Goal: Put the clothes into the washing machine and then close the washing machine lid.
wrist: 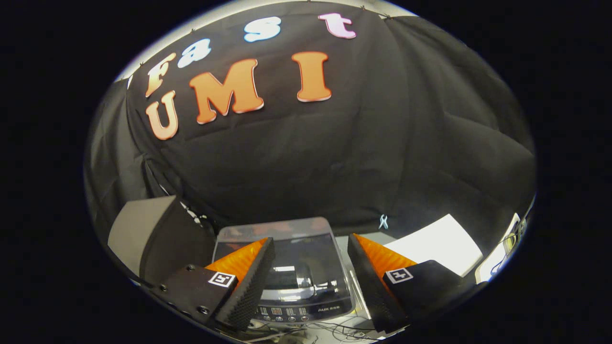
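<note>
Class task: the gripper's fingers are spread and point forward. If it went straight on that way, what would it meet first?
Probably the washing machine: it sits just ahead, between the open gripper's fingers, lid seemingly down. If the line passes above it, the booth's black cloth wall comes next. Depth is unclear.

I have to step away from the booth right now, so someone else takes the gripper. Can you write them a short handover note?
Gripper: open, holding nothing, fingers spread either side of the washing machine.
Washing machine: just ahead and below, seen between the fingers; its clear lid looks down over the tub.
Clothes: I cannot say from here whether they are inside.
Grey box stands beside the machine, a white sheet on the other side.
Left: confirm clothes are in, confirm the lid is fully closed.
</note>
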A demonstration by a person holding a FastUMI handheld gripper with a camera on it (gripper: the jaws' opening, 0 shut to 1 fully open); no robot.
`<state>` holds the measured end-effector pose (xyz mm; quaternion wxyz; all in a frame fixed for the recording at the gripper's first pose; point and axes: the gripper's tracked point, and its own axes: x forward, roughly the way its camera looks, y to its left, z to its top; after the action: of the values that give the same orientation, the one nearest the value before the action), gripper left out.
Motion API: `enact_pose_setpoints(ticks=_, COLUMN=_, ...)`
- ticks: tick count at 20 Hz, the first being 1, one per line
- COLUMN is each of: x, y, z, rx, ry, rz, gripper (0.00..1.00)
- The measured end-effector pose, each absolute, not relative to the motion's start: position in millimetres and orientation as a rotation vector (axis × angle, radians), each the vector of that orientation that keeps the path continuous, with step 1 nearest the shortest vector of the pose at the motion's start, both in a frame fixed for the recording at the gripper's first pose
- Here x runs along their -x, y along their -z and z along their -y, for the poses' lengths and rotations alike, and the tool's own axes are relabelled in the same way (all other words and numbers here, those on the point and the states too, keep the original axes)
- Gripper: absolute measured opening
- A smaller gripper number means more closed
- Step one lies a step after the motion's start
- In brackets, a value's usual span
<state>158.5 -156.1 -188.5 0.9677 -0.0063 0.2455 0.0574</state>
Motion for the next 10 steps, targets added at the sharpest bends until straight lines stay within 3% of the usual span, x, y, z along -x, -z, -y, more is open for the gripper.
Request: enact_pose_setpoints(ticks=10, x=-169, y=48, z=137, rx=0.062, ry=-0.158, rz=-0.251, gripper=0.97)
